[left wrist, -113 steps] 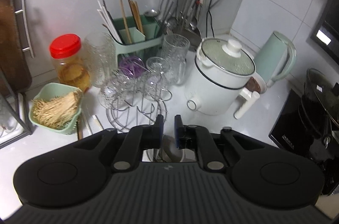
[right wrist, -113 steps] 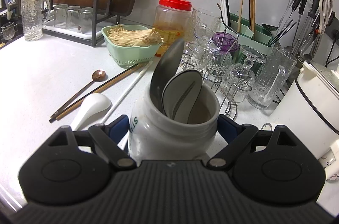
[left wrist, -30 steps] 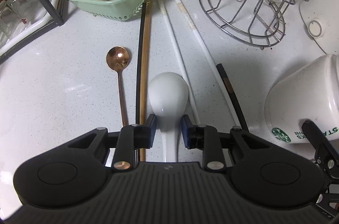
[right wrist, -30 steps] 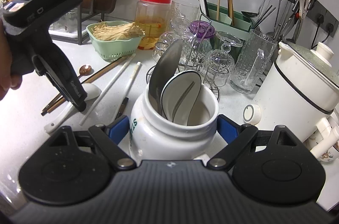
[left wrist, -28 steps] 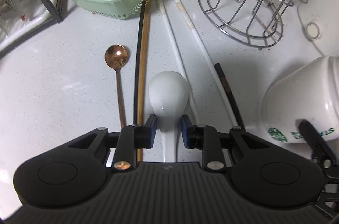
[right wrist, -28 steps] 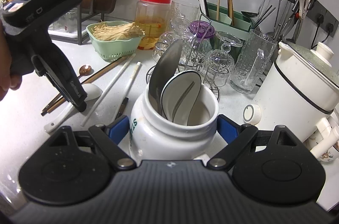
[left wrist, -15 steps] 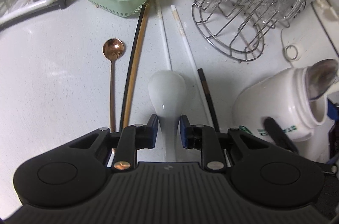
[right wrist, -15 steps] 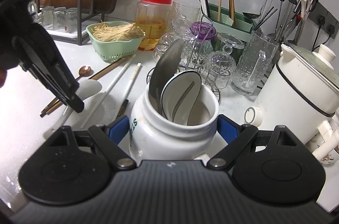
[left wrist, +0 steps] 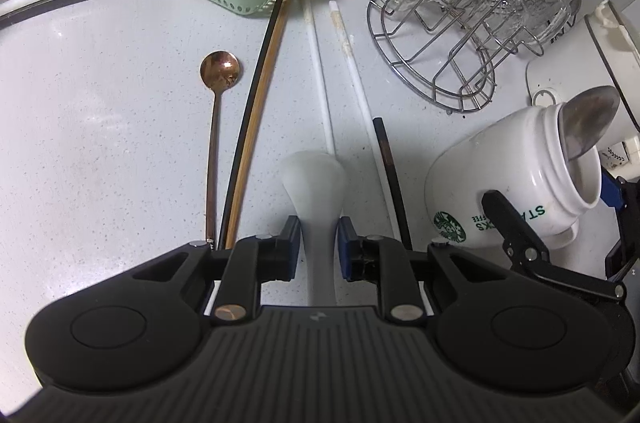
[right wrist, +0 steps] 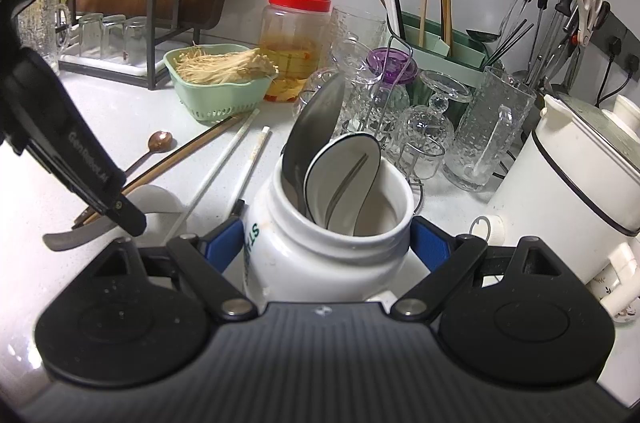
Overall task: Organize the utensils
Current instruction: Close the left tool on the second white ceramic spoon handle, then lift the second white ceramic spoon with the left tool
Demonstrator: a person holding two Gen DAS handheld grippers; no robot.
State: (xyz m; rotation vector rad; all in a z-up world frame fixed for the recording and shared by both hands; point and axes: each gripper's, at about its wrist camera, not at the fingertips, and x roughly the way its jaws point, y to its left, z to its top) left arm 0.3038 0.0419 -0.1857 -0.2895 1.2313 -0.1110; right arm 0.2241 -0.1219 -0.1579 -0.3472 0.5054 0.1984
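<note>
Now the left gripper (left wrist: 318,247) has the neck of the white spoon (left wrist: 314,191) between its pads. Its jaws have just been closing, and they pinch the spoon, whose bowl looks a little lifted off the worktop (left wrist: 100,127). This sits low in the middle of the left view.

The right gripper (right wrist: 328,243) is squeezed on the white jar (right wrist: 324,243), low in the middle of the right view. The jar already has a big metal spoon (right wrist: 316,127) and a white ladle (right wrist: 344,179) standing in it. So part of the job looks done.

A lot is still out. The copper spoon (left wrist: 220,71) lies at the left of the left view. Beside it are the dark and brown chopsticks (left wrist: 256,99). Two white chopsticks (left wrist: 348,63) lie in the middle, and one dark chopstick (left wrist: 390,167) lies near the jar. I think the white spoon goes into the jar next, and then all the others must follow.
</note>
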